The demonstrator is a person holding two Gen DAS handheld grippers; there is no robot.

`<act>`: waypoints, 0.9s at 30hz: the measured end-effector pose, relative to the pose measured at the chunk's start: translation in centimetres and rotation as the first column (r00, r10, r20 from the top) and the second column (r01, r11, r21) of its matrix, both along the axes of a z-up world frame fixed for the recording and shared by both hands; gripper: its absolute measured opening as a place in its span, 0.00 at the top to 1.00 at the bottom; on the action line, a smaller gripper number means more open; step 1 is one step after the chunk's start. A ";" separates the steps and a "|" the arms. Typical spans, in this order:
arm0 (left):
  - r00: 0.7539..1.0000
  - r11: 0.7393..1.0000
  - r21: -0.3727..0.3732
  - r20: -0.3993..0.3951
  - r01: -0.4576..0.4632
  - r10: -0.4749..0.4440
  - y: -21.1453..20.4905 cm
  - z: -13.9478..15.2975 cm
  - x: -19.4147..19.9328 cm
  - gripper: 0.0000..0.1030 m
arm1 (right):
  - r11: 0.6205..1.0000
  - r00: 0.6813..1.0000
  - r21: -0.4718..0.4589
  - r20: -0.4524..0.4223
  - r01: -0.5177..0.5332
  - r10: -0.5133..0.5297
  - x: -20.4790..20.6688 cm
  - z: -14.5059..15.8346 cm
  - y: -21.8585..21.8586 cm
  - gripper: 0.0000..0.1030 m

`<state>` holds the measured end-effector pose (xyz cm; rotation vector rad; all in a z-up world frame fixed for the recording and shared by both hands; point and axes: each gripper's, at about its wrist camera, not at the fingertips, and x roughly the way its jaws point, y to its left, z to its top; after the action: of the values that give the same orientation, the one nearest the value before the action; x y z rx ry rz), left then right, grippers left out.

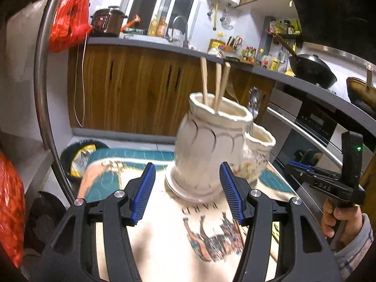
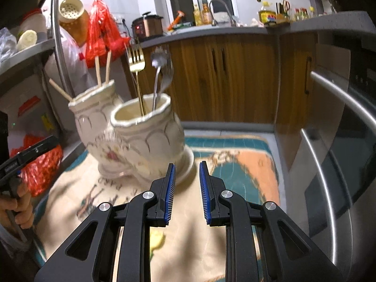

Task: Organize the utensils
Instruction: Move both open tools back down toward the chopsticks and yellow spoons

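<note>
- From the left wrist view, the left gripper (image 1: 187,189) hung with its jaws fairly wide and nothing between the pads, aimed at the foot of the chopstick vase (image 1: 206,148). That cream ceramic vase stood on a printed cloth (image 1: 159,230), touching a second vase (image 1: 257,155) behind it to the right.
- Three wooden chopsticks (image 1: 217,85) stood loosely in the near vase, leaning on its rim. I judged them light and stiff, easy to pinch near the top but quick to swivel if caught off-centre.
- The vases looked heavy and glazed, so slippery and breakable. I would not have trusted the pads on the bulging body, and the narrower neck under the lip seemed the safer hold.
- At the right edge of that view a hand (image 1: 338,221) held the other tool.
- From the right wrist view, the right gripper (image 2: 187,184) had its jaws narrow, a slim gap between the blue pads and nothing in it. It pointed at the base of the cutlery vase (image 2: 150,141), which leaned against its twin.
- In that vase stood a gold fork (image 2: 136,58), a silver fork (image 2: 165,80) and a spoon (image 2: 158,58). Thin polished metal, stiff and slick. I guessed a grip on the flat of a handle just above the rim would hold best.
- The blur left the painted pattern unreadable.
</note>
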<state>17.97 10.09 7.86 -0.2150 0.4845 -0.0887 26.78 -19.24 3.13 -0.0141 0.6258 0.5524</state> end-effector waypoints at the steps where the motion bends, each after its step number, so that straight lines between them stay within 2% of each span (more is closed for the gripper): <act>1: 1.000 1.000 -0.004 -0.012 0.009 -0.009 -0.2 -0.2 -0.1 0.45 | 1.000 1.000 -0.008 -0.009 -0.002 0.002 -0.3 -0.3 0.0 0.78; 4: 0.999 1.000 0.003 -0.035 0.026 -0.026 -0.9 -0.7 -0.3 0.45 | 1.000 1.000 -0.014 -0.028 -0.003 0.003 -1.1 -0.8 -0.1 0.75; 15: 0.984 0.991 0.055 -0.140 0.118 -0.109 -3.7 -3.0 -1.0 0.45 | 0.997 0.993 -0.068 -0.117 -0.035 0.027 -3.9 -3.0 -0.5 0.75; 19: 0.974 0.984 0.071 -0.171 0.163 -0.149 -5.0 -3.8 -1.1 0.45 | 0.995 0.987 -0.077 -0.151 -0.070 0.058 -4.6 -3.6 -0.3 0.75; 27: 0.936 0.952 0.134 -0.264 0.276 -0.235 -8.5 -5.5 -1.1 0.45 | 0.977 0.972 -0.122 -0.183 -0.173 0.149 -6.0 -4.1 1.7 0.75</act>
<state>16.92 1.60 2.35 0.0066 0.7631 -0.2781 20.74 -17.58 -1.01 -0.1489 0.8369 0.6717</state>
